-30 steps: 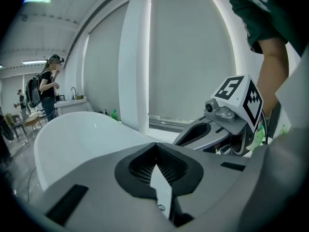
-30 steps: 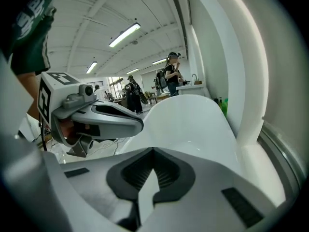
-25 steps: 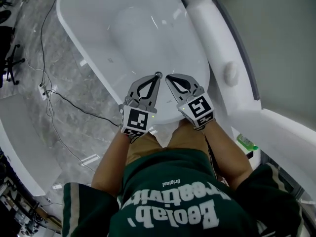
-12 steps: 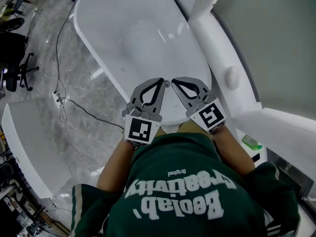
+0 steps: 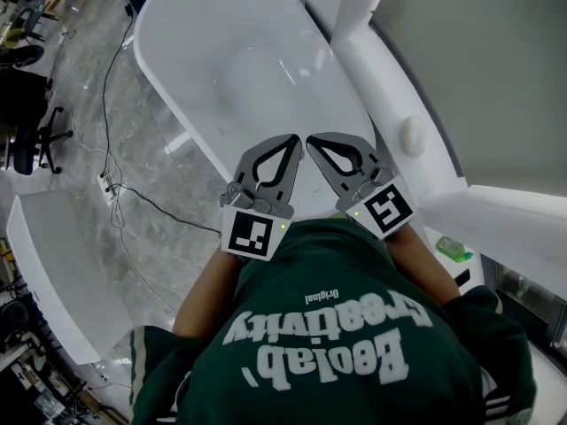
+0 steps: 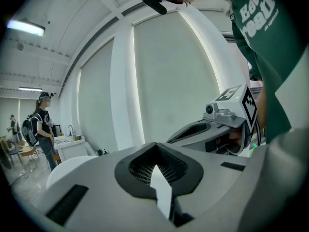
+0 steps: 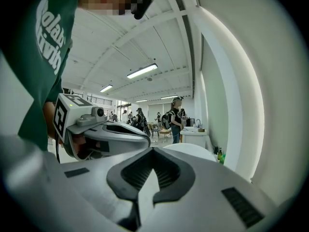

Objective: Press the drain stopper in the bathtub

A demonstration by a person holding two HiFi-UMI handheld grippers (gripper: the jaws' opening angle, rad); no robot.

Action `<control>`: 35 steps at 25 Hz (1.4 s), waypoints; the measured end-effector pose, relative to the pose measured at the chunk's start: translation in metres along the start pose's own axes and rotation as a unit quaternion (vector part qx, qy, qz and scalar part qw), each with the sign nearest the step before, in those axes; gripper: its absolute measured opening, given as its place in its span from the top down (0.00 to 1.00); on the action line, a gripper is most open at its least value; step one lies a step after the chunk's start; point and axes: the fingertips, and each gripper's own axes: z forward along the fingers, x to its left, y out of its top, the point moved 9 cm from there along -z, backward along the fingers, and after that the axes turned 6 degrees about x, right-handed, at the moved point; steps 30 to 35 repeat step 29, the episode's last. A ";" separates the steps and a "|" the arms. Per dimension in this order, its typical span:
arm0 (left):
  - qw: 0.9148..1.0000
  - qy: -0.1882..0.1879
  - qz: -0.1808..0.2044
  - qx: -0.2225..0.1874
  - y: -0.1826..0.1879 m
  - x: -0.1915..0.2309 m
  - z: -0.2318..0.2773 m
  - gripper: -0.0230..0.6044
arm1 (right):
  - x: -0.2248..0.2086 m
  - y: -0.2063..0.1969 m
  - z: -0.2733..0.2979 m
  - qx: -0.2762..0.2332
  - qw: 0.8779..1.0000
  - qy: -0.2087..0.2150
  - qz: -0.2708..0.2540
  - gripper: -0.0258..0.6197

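Two grey hand-held grippers, each carrying a cube with square markers, are held side by side above the near end of a white oval freestanding bathtub (image 5: 195,34). The left gripper (image 5: 293,140) has its jaws pressed together with nothing between them. The right gripper (image 5: 311,139) is likewise closed at the tips and empty. The two tips angle toward each other and lie just apart. The drain stopper cannot be made out in any view. A thin black cable (image 5: 151,197) trails across the grey marbled floor (image 5: 80,140) left of the tub.
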 end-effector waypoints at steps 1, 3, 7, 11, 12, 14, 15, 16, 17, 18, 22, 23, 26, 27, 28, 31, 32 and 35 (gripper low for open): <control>1.000 0.001 -0.001 -0.002 0.001 0.000 0.000 0.96 | 0.001 0.000 -0.001 0.000 1.000 -0.001 -0.002 0.95; 1.000 0.005 -0.005 -0.004 0.002 0.001 -0.001 0.96 | 0.001 0.001 -0.001 -0.003 1.000 -0.003 -0.007 0.95; 1.000 0.013 -0.009 -0.002 0.002 0.003 0.002 0.96 | 0.002 0.004 -0.001 -0.006 1.000 -0.009 -0.021 0.95; 1.000 0.019 -0.013 -0.001 0.002 0.003 0.002 0.96 | 0.002 0.007 0.001 -0.006 1.000 0.000 -0.023 0.95; 1.000 0.018 -0.018 -0.002 0.001 0.002 0.002 0.96 | 0.002 0.006 0.001 -0.007 1.000 0.002 -0.023 0.95; 0.999 0.013 -0.030 -0.007 0.001 0.001 0.002 0.96 | 0.001 0.005 0.001 -0.009 1.000 0.004 -0.027 0.95; 0.999 0.012 -0.032 -0.007 0.000 0.001 0.002 0.96 | 0.001 0.005 0.001 -0.009 1.000 0.005 -0.029 0.95; 0.999 0.012 -0.029 -0.005 0.000 0.001 0.002 0.96 | 0.001 0.004 0.002 -0.009 0.999 0.006 -0.031 0.95; 1.000 0.013 -0.023 -0.003 0.000 0.000 0.001 0.96 | 0.001 0.005 0.002 -0.009 0.999 0.006 -0.032 0.95; 1.000 0.014 -0.016 -0.001 0.001 0.000 0.001 0.96 | 0.002 0.005 0.002 -0.009 0.999 0.006 -0.032 0.95; 1.000 0.018 0.000 0.002 0.002 -0.003 0.000 0.96 | 0.002 0.007 0.001 -0.011 0.999 0.008 -0.035 0.95; 1.000 0.018 0.003 0.003 0.003 -0.003 0.001 0.96 | 0.001 0.007 0.001 -0.012 0.999 0.009 -0.036 0.95; 1.000 0.019 0.004 0.005 0.003 -0.003 0.002 0.96 | 0.001 0.007 0.001 -0.014 0.999 0.010 -0.037 0.95; 1.000 0.019 0.003 0.005 0.003 -0.003 0.002 0.96 | 0.001 0.007 0.001 -0.013 0.999 0.010 -0.037 0.95; 1.000 0.019 0.001 0.005 0.003 -0.003 0.003 0.96 | 0.001 0.007 0.001 -0.013 0.999 0.010 -0.036 0.95; 1.000 0.019 0.000 0.006 0.003 -0.003 0.003 0.96 | 0.000 0.007 0.001 -0.012 0.999 0.009 -0.035 0.95; 1.000 0.019 0.000 0.006 0.003 -0.003 0.003 0.96 | 0.000 0.007 0.001 -0.012 0.999 0.009 -0.035 0.95; 1.000 0.019 0.000 0.006 0.003 -0.003 0.003 0.96 | 0.000 0.007 0.001 -0.012 0.999 0.009 -0.035 0.95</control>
